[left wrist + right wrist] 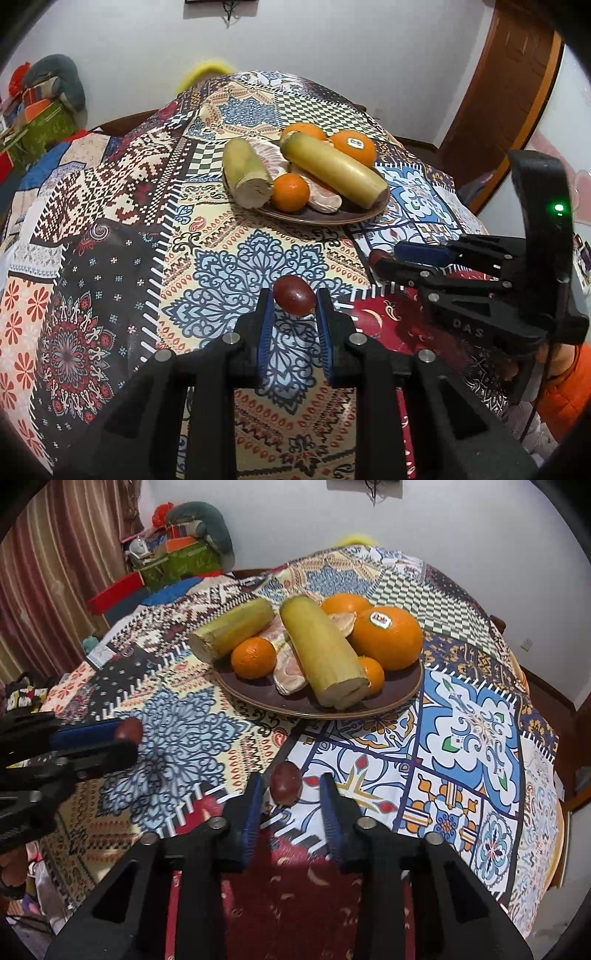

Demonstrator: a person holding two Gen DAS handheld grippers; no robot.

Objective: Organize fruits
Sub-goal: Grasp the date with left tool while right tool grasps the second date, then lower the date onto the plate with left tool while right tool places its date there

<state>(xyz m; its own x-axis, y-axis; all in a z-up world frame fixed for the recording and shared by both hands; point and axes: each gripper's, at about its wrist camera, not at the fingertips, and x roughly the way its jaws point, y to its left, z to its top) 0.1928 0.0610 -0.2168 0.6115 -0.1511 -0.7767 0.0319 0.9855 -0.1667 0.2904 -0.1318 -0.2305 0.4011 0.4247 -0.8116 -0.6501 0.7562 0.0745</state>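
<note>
My left gripper (294,300) is shut on a small dark red oval fruit (294,295), held just above the patterned tablecloth. The right wrist view shows it from the side, at the left (125,738). A second dark red fruit (285,780) sits between the blue pads of my right gripper (290,781), with a slim gap on each side. Both grippers point down at the cloth, side by side, a short way in front of the brown plate (332,221). The plate holds oranges (388,638), two yellow-green cane pieces (325,653) and peeled citrus segments (290,675).
A patchwork cloth (110,258) covers the round table. Piled boxes and cloth (177,550) stand beyond the table's far left, by a striped curtain. A wooden door frame (509,92) is at the right. An orange sleeve (565,387) shows behind the right gripper.
</note>
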